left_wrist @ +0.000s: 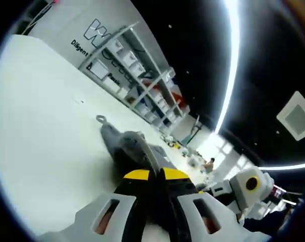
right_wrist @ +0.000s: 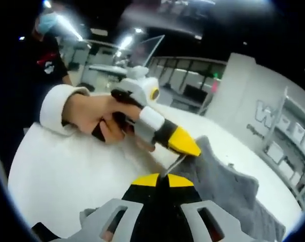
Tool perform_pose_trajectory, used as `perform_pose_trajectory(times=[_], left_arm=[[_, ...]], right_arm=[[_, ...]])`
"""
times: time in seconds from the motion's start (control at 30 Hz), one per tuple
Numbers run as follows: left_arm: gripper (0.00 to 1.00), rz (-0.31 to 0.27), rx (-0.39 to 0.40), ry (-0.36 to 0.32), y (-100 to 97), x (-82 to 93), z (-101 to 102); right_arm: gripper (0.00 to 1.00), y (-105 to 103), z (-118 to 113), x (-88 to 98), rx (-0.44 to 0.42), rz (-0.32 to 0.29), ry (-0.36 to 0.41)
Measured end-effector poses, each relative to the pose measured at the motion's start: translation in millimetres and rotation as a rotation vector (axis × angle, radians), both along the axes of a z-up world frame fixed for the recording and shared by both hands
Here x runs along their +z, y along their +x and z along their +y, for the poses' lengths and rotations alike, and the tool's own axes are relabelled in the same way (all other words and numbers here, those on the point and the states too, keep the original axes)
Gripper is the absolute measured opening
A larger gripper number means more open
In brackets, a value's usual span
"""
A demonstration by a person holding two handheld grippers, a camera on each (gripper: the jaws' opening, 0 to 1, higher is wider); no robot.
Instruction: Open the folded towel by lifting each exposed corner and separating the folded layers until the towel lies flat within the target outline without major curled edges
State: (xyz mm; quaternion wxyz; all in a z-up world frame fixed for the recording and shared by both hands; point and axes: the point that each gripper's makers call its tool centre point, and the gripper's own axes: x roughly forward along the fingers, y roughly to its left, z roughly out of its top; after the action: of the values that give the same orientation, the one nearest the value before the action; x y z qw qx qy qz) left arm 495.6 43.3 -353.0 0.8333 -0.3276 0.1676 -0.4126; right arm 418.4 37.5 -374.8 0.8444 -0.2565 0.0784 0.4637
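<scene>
Left gripper view. A white table [left_wrist: 41, 131] runs far to the left; on it the grey towel [left_wrist: 123, 143] lies bunched, stretching away from the jaws, with a small hanging loop [left_wrist: 100, 119] at its far end. The left gripper [left_wrist: 156, 175], yellow-tipped, has its jaws brought together with towel cloth running in between them, so it appears to be pinching an edge. To the right, against the far wall, stands a white shelving rack [left_wrist: 142, 85] carrying rows of white bins; their contents are too small to tell. The other handheld gripper [left_wrist: 246, 187] shows at lower right.

Right gripper view. At left a person's hand [right_wrist: 94, 118] in a white cuff holds the left gripper [right_wrist: 185, 143], its yellow tip resting on the near edge of the towel [right_wrist: 228, 191], which spreads rightward across the table [right_wrist: 66, 171]. The right gripper [right_wrist: 161, 180] has its jaws pressed closed at that same edge; whether cloth is caught between them cannot be told.

Handling, as judged: the towel is soft, light and limp, with a terry nap that resists slipping. It will sag and fold under its own weight, so it is best taken at a corner or hem, one layer at a time.
</scene>
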Motion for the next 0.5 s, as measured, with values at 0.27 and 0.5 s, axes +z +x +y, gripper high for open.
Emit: perform_pose_trajectory(times=[0.27, 0.5], left_arm=[[0.07, 0.008, 0.003, -0.002, -6.9, -2.0, -4], [0.11, 0.07, 0.024, -0.068, -11.3, -2.5, 0]], right_arm=[[0.0, -1, 4, 2.8, 0.002, -0.04, -0.02], [0.0, 5, 9, 13.5, -0.038, -0.188, -0.07]])
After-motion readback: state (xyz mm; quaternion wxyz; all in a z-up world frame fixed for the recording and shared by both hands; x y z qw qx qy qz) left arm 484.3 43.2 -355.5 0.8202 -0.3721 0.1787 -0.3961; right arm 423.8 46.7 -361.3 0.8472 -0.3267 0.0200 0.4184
